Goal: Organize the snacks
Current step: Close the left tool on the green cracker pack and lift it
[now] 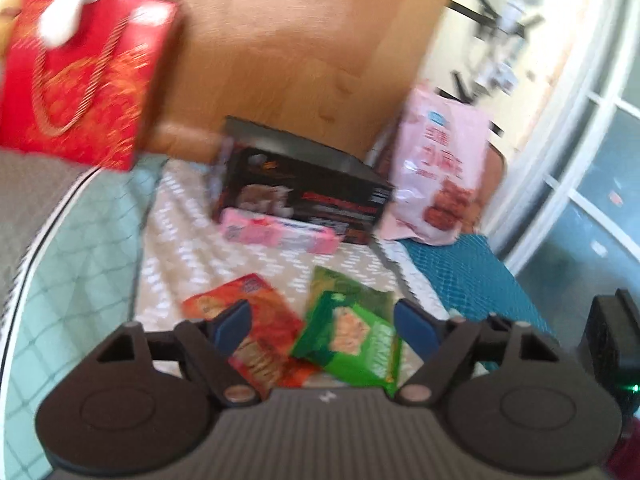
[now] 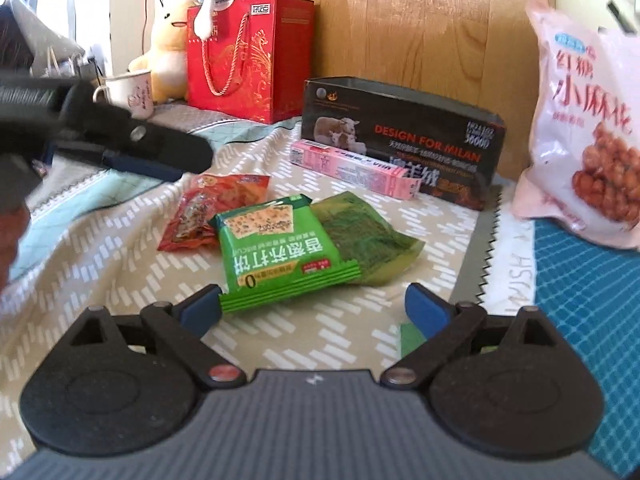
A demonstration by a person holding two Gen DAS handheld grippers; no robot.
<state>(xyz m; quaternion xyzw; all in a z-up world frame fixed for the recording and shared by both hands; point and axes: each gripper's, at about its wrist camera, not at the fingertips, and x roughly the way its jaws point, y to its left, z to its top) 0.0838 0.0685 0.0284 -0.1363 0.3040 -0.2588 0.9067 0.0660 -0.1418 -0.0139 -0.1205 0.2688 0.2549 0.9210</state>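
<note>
**Both grippers open, no snack picked yet**

While both stand open and empty, the right gripper point(image 2: 312, 306) hovers just before the green pack point(image 2: 280, 248), which lies on the patterned cloth point(image 2: 120, 240) over a darker green pack point(image 2: 368, 232). The left gripper point(image 1: 322, 326) hangs above the red pack point(image 1: 256, 320). Beyond them stands the open black box point(image 2: 400, 136), probably the container. I judge the step is reaching; next, lower, close on one pack, then carry it there.

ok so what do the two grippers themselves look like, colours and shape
Both match: the left gripper and right gripper have black linkage arms with round black housings, silver pivot pins, blue finger pads and a grey ribbed body bearing a small white mark. No cables or sleeves show.
</note>
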